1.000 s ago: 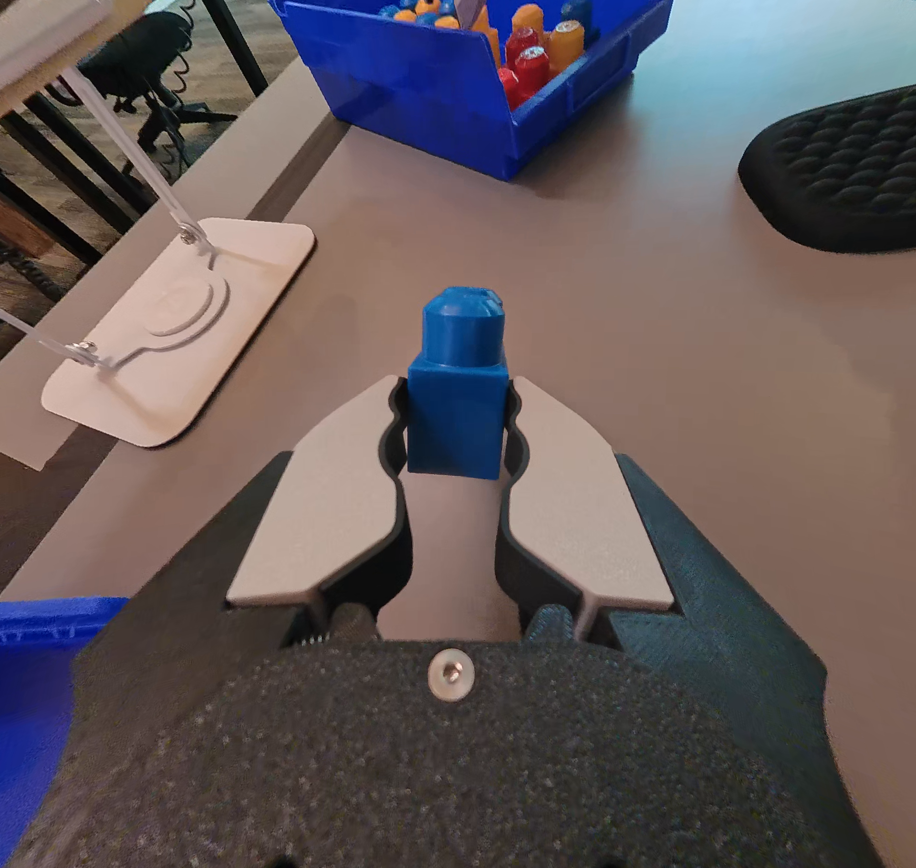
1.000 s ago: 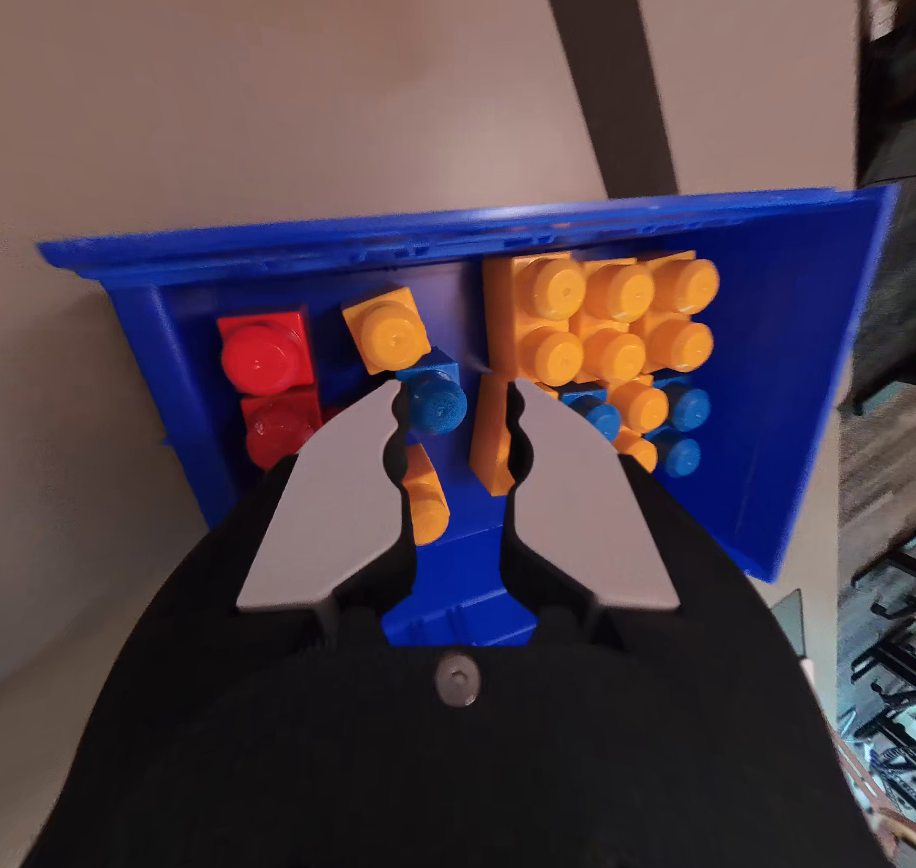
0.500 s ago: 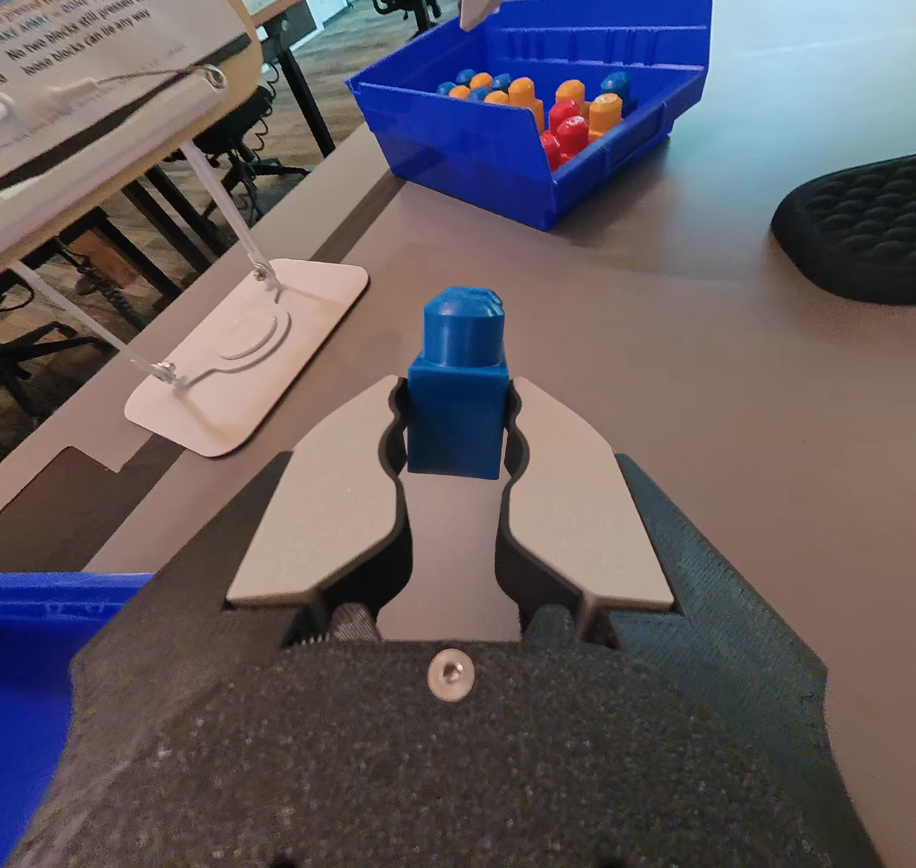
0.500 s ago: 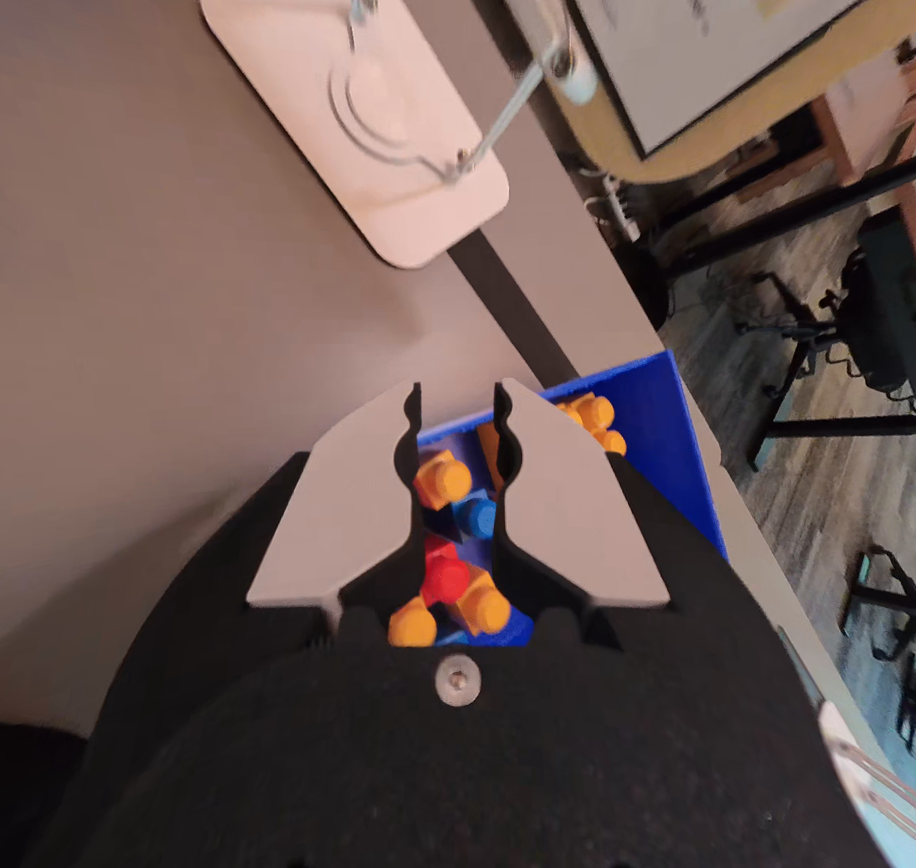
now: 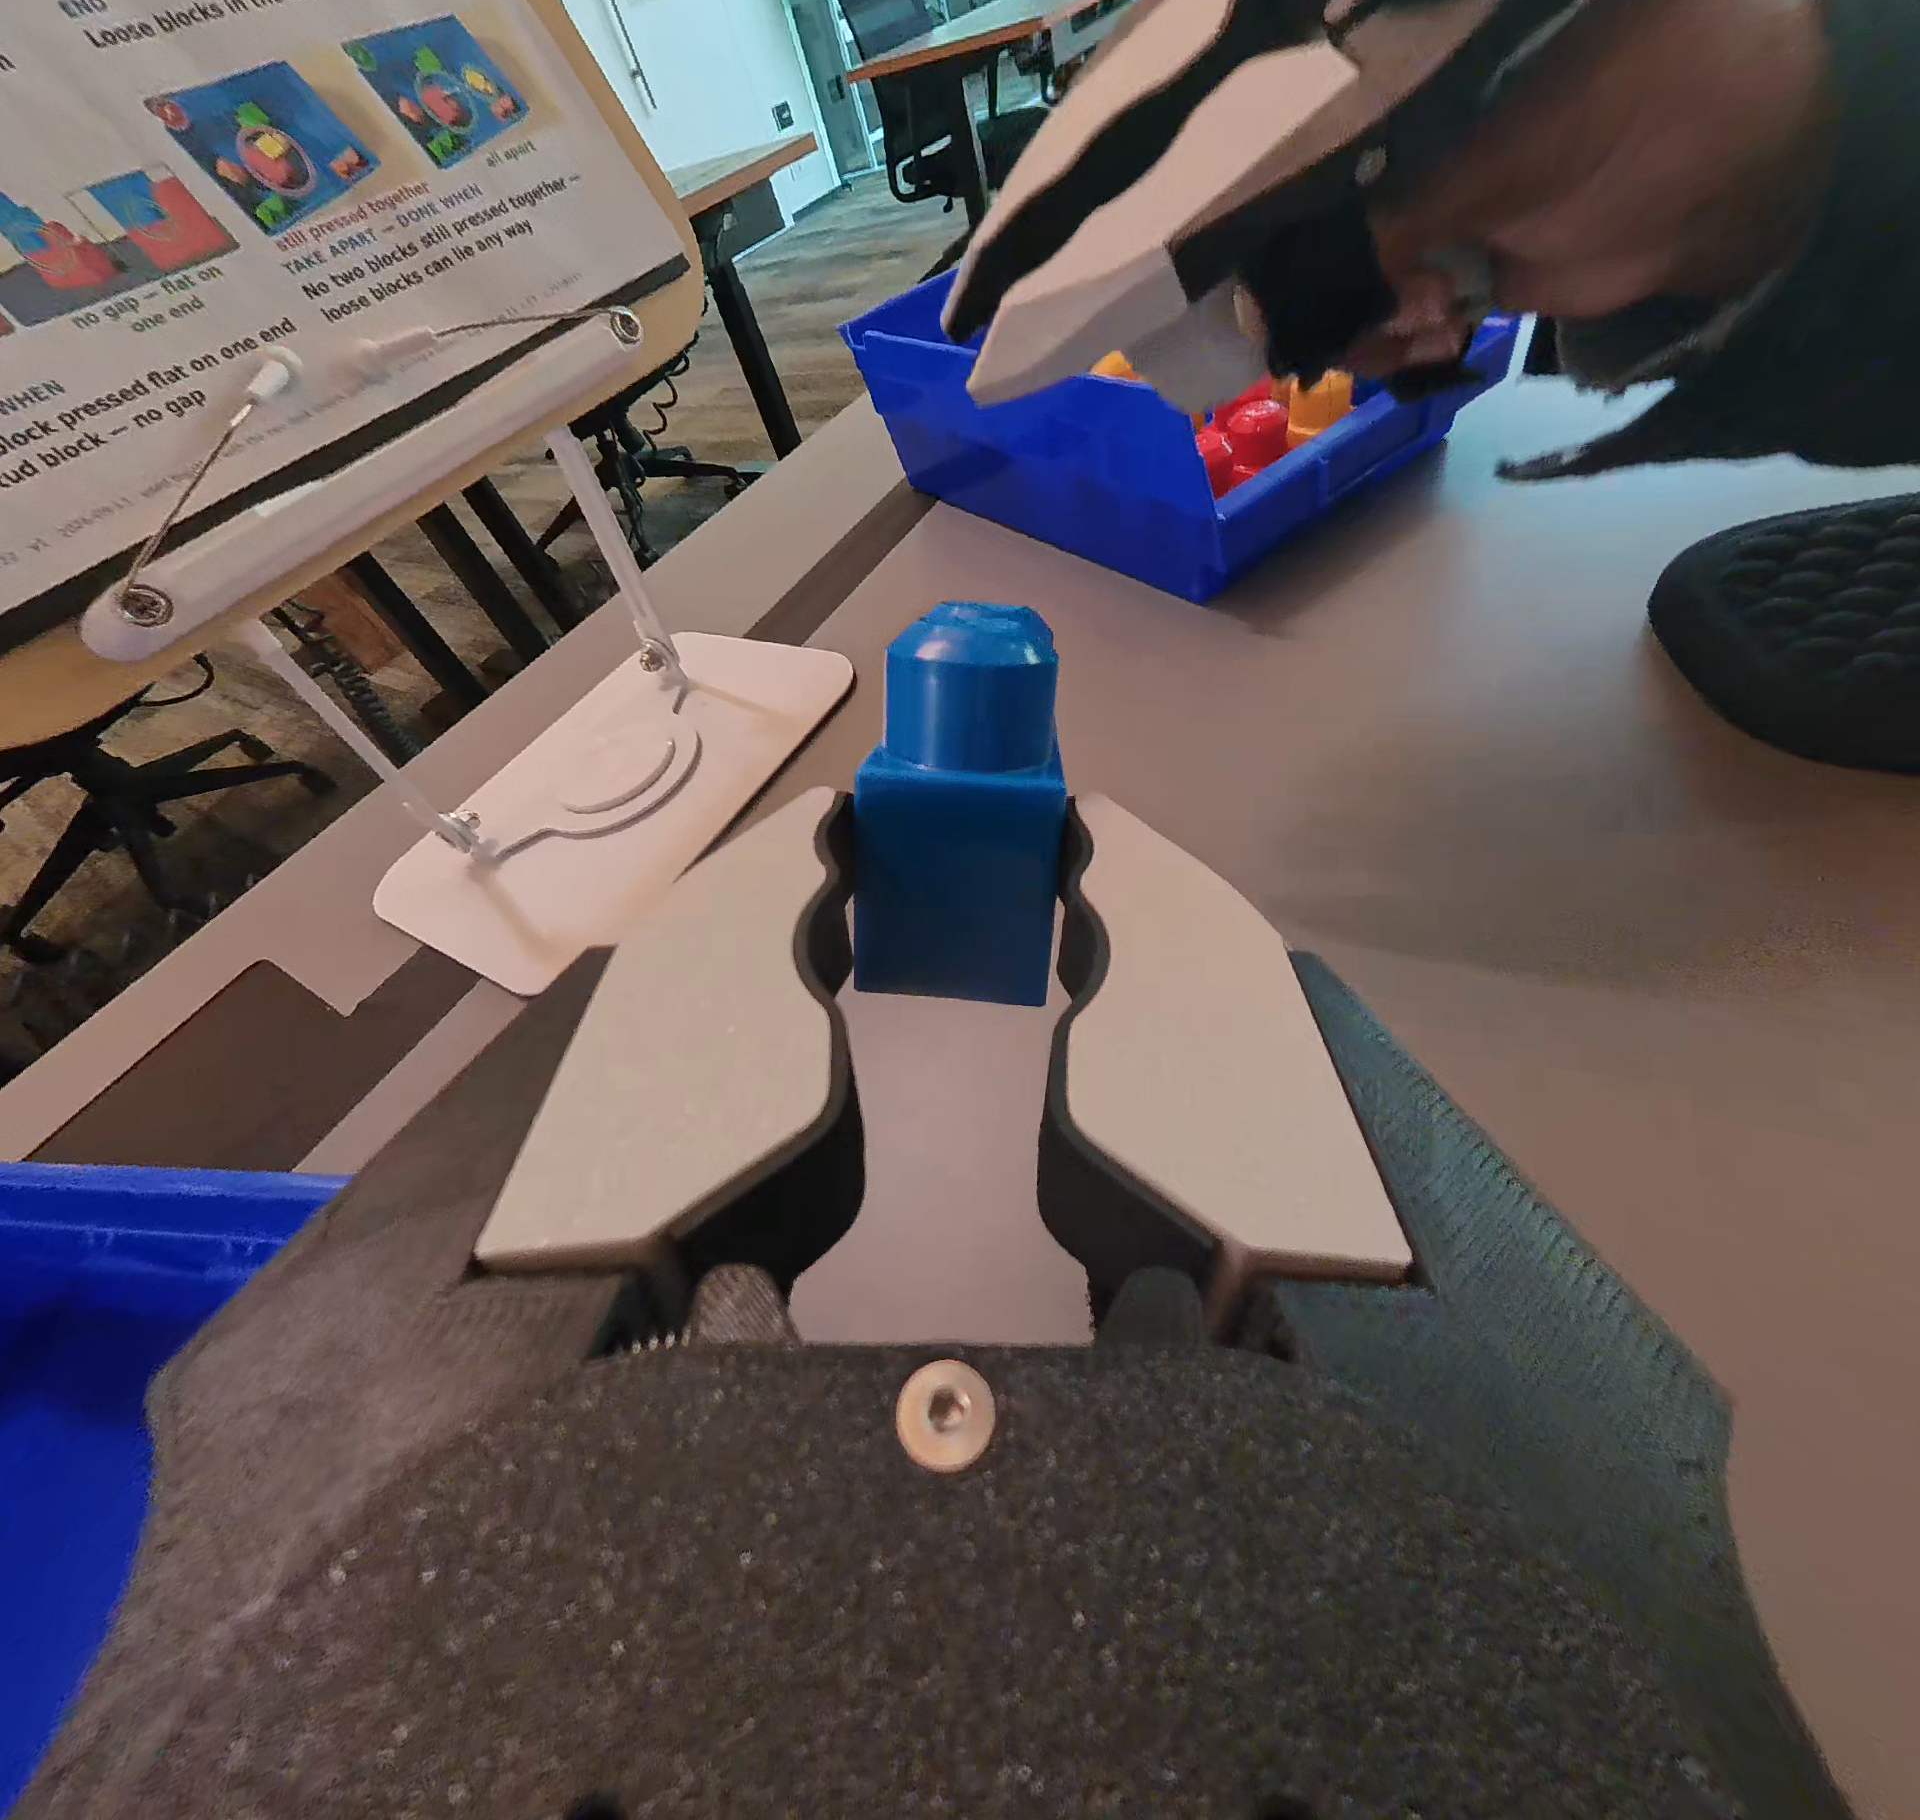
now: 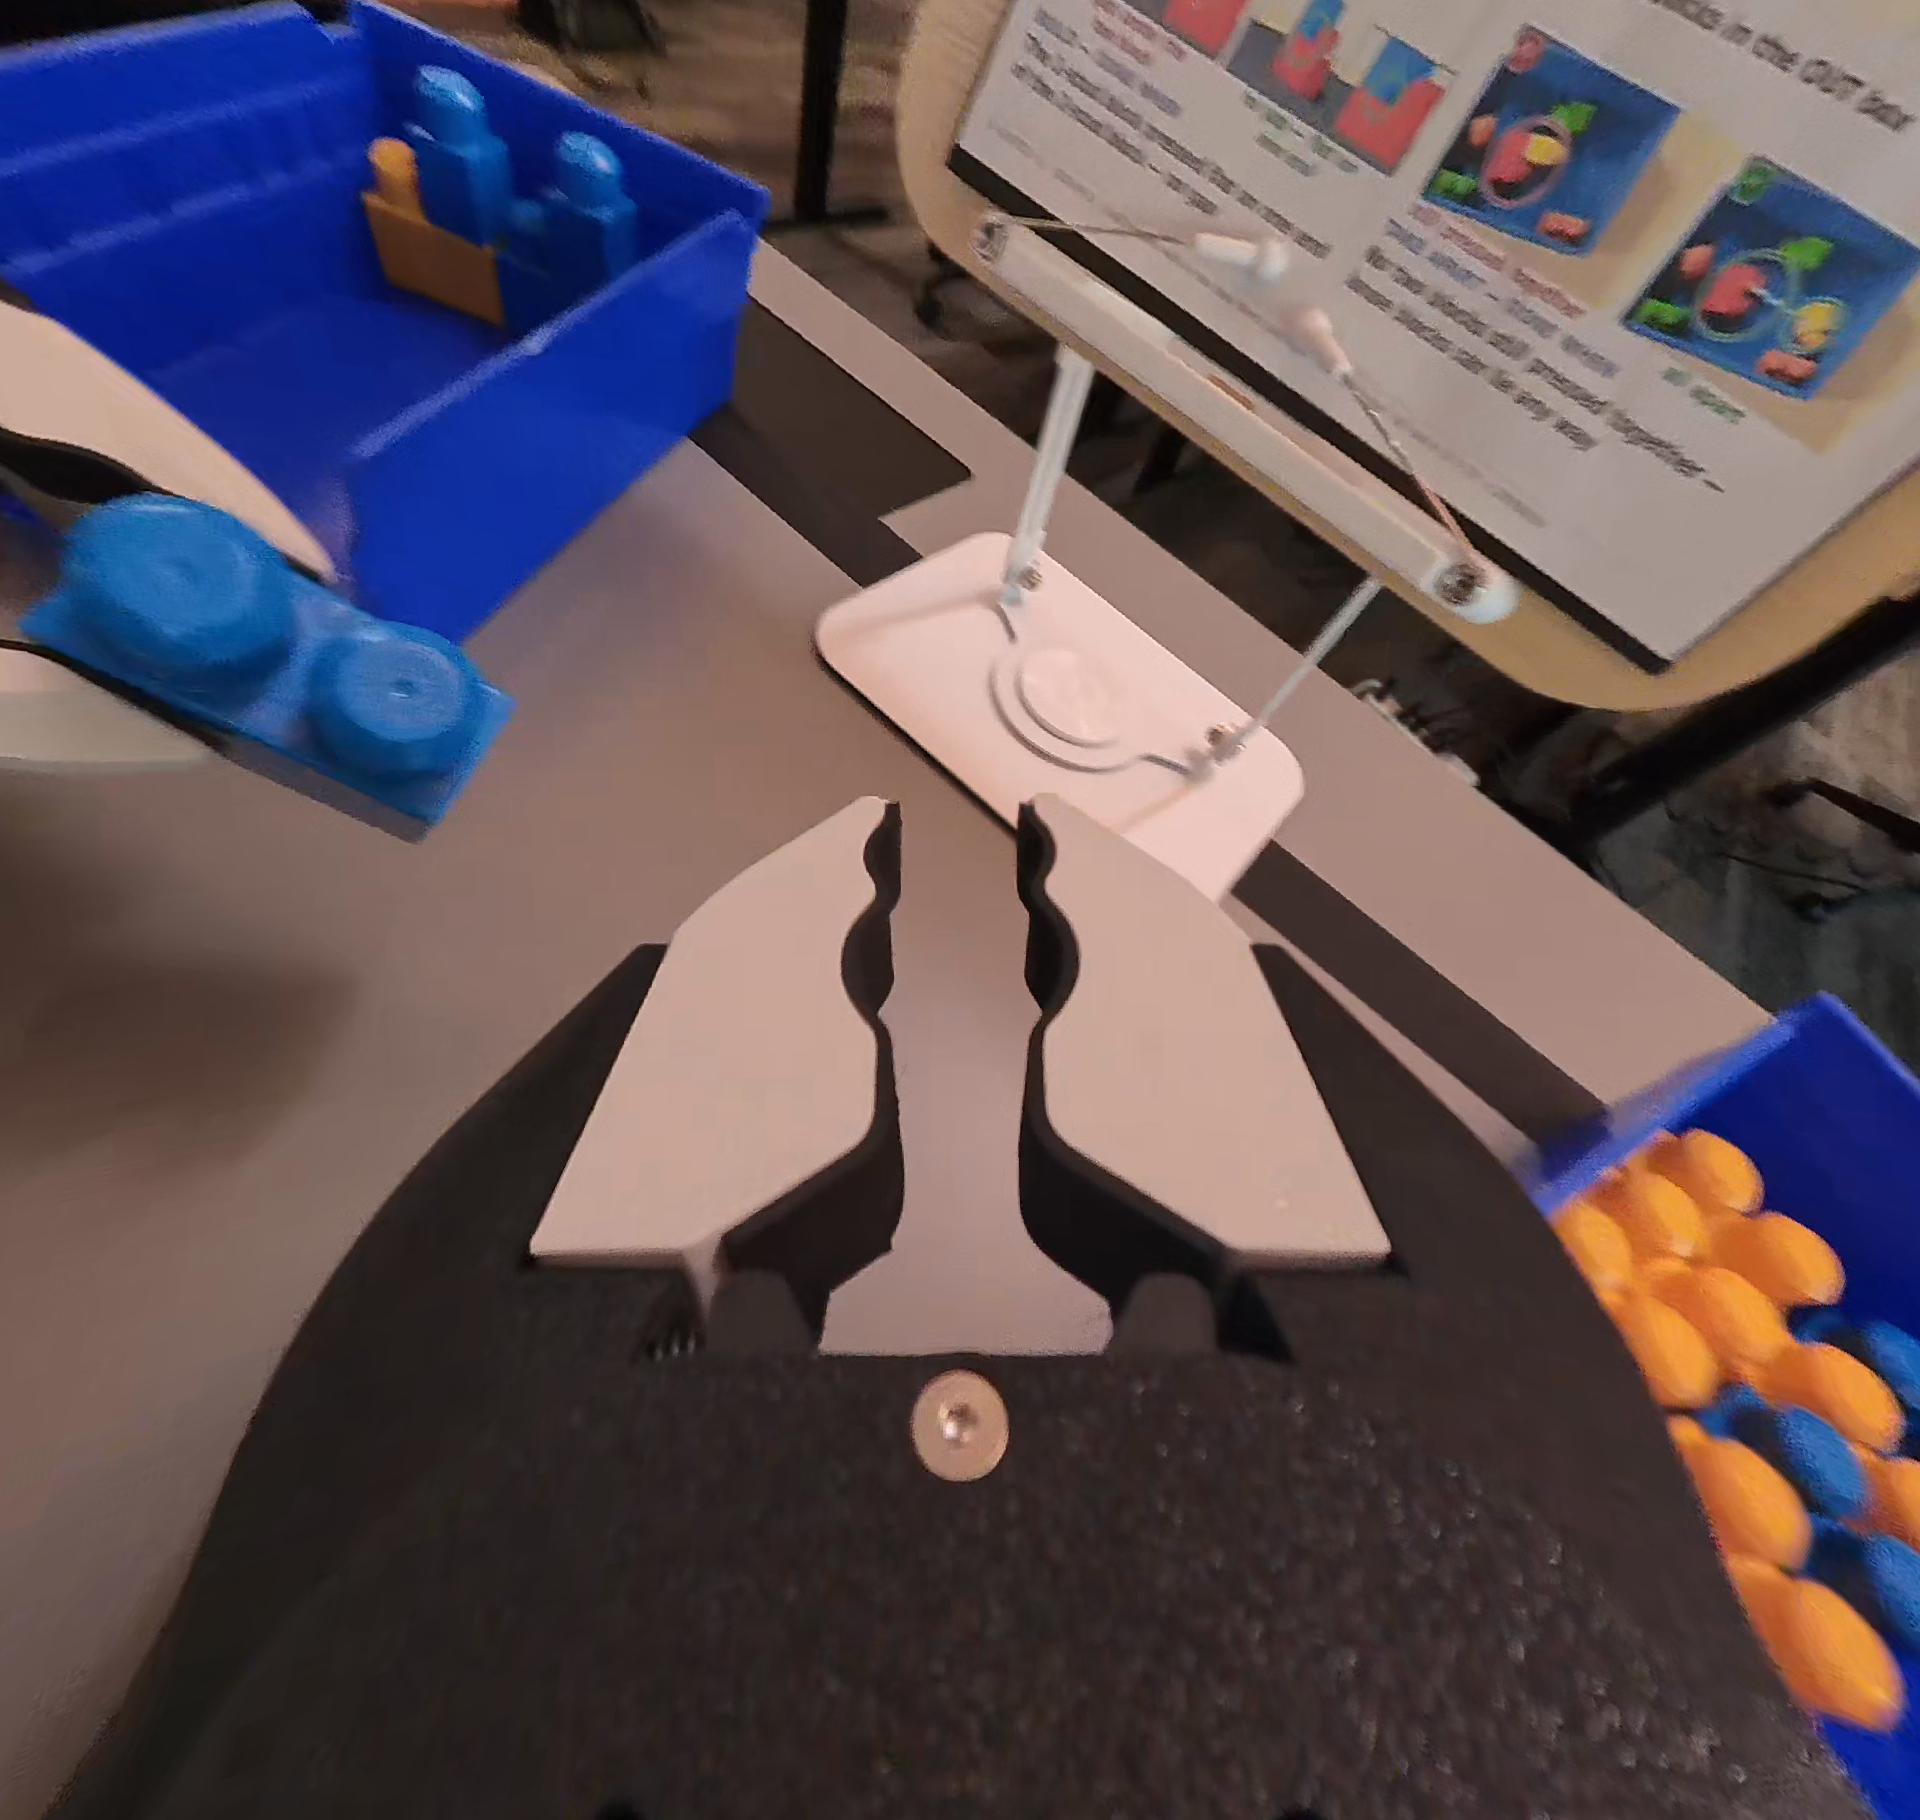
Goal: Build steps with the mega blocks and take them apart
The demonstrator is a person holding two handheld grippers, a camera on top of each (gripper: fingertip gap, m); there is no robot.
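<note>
Right now the left gripper [image 5: 958, 897] is clenched on a blue block [image 5: 961, 877], its two grey fingers pressed against the block's sides at the centre of the left wrist view, with the stud end pointing away from the camera. From the right wrist view, at the left edge of the frame, the same block [image 6: 281, 658] shows two studs in a row. Below it lies the grey table [image 5: 1455, 939].

The right gripper [image 6: 958, 825] hangs released over the table in the lower middle of its own view, a clear gap between its fingertips and nothing between them. It also shows blurred in the upper right of the left wrist view [image 5: 1049, 316], above the blue bin of blocks [image 5: 1049, 461].

That bin holds orange, red and blue blocks and sits at the lower right edge of the right wrist view [image 6: 1766, 1126]. A second blue bin [image 6: 468, 399], upper left in that view, holds a few blue blocks and an orange one. Between the bins stands a white stand [image 6: 1081, 700] carrying an instruction sheet [image 6: 1507, 160]. A black textured pad [image 5: 1808, 638] lies at the right edge of the left wrist view.
</note>
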